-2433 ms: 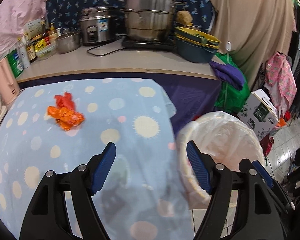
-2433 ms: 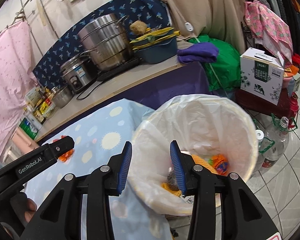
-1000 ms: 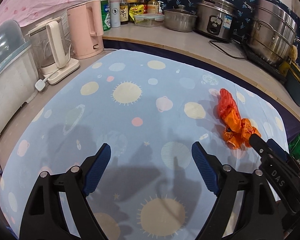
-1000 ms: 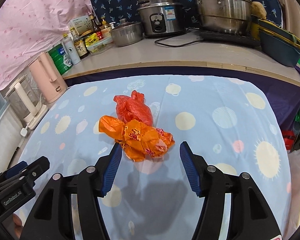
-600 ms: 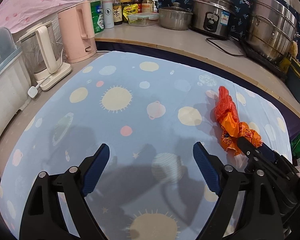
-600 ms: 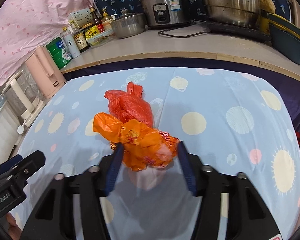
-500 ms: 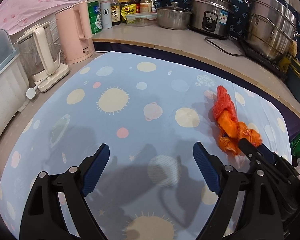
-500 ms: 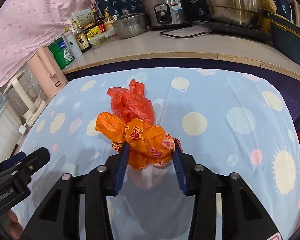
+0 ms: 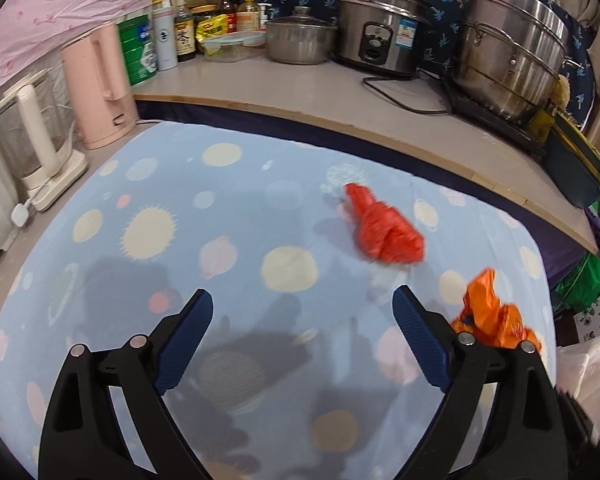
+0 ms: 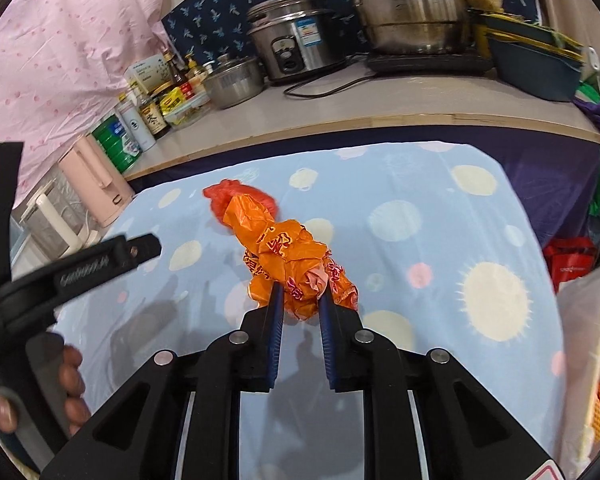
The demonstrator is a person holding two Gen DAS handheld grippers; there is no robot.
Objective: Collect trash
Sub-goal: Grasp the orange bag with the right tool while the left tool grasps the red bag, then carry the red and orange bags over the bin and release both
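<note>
A: So where's the trash at?

B: My right tool is closing, pads pinching the crumpled orange wrapper above the tabletop. Red bag lies on the cloth. Left tool is opening wide, nothing in it.

A: Bin?

B: White-lined bin at the right edge, something orange inside.

The blue spotted cloth lies bare across its left and middle, giving open passage there. On its right part, a red plastic bag sits in the way. Along the left edge stand a pink kettle and a white-handled jug. The counter behind is crowded with bottles, a rice cooker and a steel steamer pot.
</note>
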